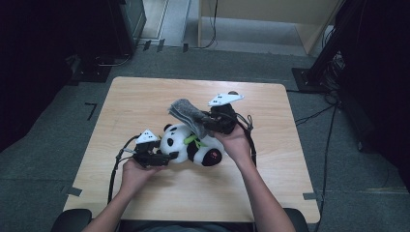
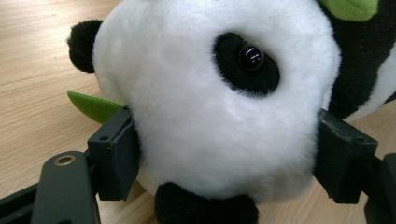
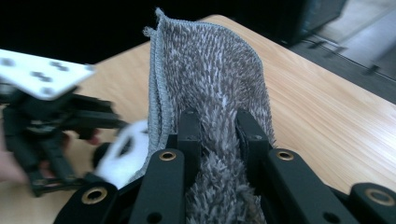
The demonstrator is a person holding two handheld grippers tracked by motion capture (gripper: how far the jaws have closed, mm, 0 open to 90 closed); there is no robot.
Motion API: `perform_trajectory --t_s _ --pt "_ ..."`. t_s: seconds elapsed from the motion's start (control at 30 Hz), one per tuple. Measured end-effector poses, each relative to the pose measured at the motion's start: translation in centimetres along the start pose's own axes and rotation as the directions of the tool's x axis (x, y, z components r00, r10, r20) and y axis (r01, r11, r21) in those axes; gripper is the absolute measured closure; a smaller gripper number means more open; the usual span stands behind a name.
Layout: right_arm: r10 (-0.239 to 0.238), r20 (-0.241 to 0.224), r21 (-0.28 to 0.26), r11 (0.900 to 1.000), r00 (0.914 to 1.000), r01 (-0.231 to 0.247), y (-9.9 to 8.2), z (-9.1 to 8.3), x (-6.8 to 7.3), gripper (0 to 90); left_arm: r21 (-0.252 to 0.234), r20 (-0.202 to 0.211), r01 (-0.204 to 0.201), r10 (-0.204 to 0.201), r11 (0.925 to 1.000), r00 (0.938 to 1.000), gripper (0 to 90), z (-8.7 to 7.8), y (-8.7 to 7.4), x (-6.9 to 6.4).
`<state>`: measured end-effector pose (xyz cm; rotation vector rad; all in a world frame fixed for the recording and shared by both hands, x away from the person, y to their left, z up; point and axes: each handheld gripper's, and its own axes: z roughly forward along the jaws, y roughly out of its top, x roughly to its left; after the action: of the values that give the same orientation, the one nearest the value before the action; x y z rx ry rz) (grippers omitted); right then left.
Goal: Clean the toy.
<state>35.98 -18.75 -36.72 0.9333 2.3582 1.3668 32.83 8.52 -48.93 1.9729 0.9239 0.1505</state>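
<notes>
High view — wooden worktop (image 1: pixel 145 101) carrying one plush panda (image 1: pixel 191 145), lying on its side near the middle, white head toward the person's left, a green leaf at its neck. Left hand-held gripper (image 1: pixel 167 157): jaws clamped on the panda's head, one pad on each side; left gripper view confirms both pads pressed into the white fur (image 2: pixel 215 121). Right hand-held gripper (image 1: pixel 205 121): raised just above the panda's body, jaws pinched together on a grey shaggy cloth (image 1: pixel 186 113) — in the right gripper view the cloth (image 3: pixel 210 93) stands up folded between the two black jaws.
</notes>
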Motion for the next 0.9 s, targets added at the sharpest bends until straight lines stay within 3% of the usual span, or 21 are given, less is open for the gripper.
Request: perform_trajectory --t_s 0.17,0.3,0.37,0.4,0.57,0.67,0.9 --pt "-0.058 -0.074 0.069 0.9956 0.9956 0.063 -0.1 2.3 2.5 76.2 -0.002 0.0 0.004 -0.004 1.0 1.0 20.9 0.0 0.0 0.0" --pt "-0.063 -0.136 0.148 0.9855 0.9887 0.083 -1.0 4.7 3.6 76.1 0.004 -0.003 0.037 -0.037 0.9993 0.9993 20.9 0.0 0.2 0.0" --pt "-0.052 -0.162 0.208 0.9745 0.9855 0.085 -1.6 5.7 3.8 76.0 0.022 -0.019 0.014 -0.014 0.9996 0.9997 21.0 0.1 0.2 -0.2" --pt "-0.049 -0.166 0.206 0.9749 0.9849 0.084 -1.7 5.8 3.8 76.0 0.022 -0.019 0.013 -0.013 0.9997 0.9997 21.3 0.1 0.2 -0.2" --pt "-0.064 -0.137 0.207 0.9741 0.9885 0.092 -1.8 5.5 3.2 75.9 0.024 -0.021 0.003 -0.003 0.9997 0.9998 24.3 0.1 0.3 -0.2" --pt "-0.065 -0.09 0.202 0.9761 0.9939 0.082 -1.9 5.1 2.4 75.6 0.024 -0.018 0.008 -0.007 0.9997 0.9998 25.0 0.0 0.3 -0.1" --pt "0.013 -0.039 0.194 0.981 0.9991 -0.006 -2.6 4.6 -0.3 75.5 0.016 -0.014 0.003 -0.003 0.9999 0.9999 24.9 0.1 0.3 -0.1"
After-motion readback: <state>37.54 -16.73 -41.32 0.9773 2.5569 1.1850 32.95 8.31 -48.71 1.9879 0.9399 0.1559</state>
